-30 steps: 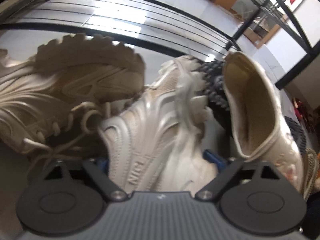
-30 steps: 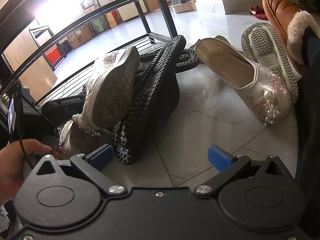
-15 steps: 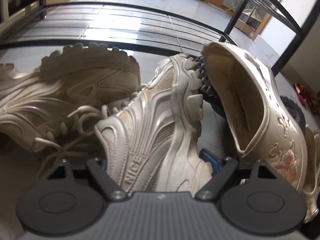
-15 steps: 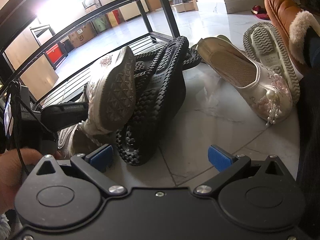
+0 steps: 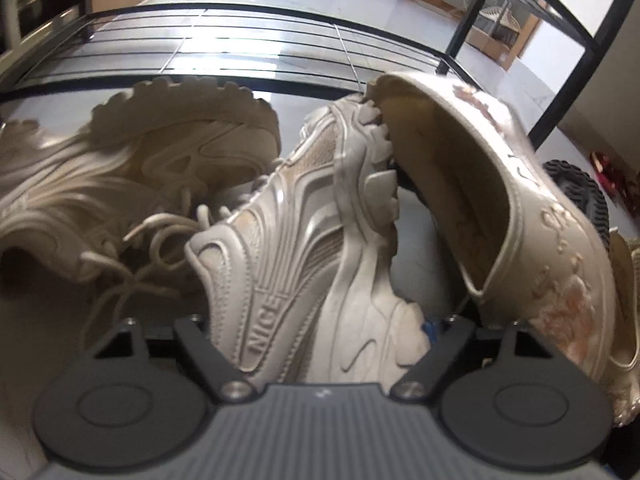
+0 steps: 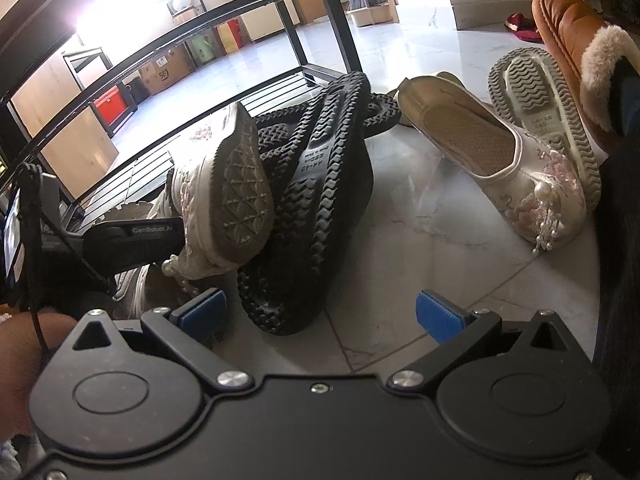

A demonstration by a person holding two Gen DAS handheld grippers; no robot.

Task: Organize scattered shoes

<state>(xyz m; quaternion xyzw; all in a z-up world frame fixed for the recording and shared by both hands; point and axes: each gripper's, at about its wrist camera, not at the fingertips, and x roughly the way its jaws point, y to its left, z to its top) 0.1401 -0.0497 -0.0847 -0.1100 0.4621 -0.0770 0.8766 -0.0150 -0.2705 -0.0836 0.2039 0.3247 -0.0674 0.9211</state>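
My left gripper is shut on the heel of a beige chunky sneaker marked NICE, tilted toe-up. Its mate lies on its side to the left. A cream embroidered flat leans against the held sneaker on the right; it also shows sole-out in the right wrist view. My right gripper is open and empty, just in front of a black rubber clog standing on its side. A second embroidered flat lies on the floor to the right.
A black metal shoe rack with a barred bottom shelf stands behind the shoes. A white-soled shoe and a brown fur-lined boot lie at far right. Another black clog lies behind. The floor is glossy marble tile.
The left gripper has moved closer to the pile with the sneaker, and the embroidered flat has tipped over against it. The right gripper has crept toward the black clog.
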